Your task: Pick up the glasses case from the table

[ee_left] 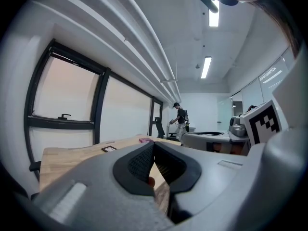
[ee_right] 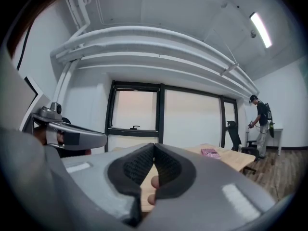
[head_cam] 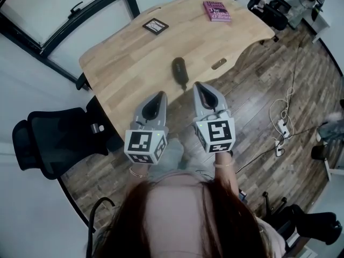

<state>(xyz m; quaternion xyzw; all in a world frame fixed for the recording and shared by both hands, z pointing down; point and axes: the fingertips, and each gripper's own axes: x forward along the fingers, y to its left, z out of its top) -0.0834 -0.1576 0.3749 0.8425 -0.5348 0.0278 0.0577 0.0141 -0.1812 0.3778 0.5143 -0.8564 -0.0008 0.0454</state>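
We hold our left hand-held gripper (head_cam: pixel 159 95) and right hand-held gripper (head_cam: pixel 198 85) side by side over the bench's (head_cam: pixel 123 69) near edge, each with its jaws pressed together on nothing. The dark glasses case (head_cam: pixel 179 69) lies on the bench close to that edge, its near end just beside our right tip, touched by neither. A pink book (head_cam: pixel 217 11) sits at the far right corner.
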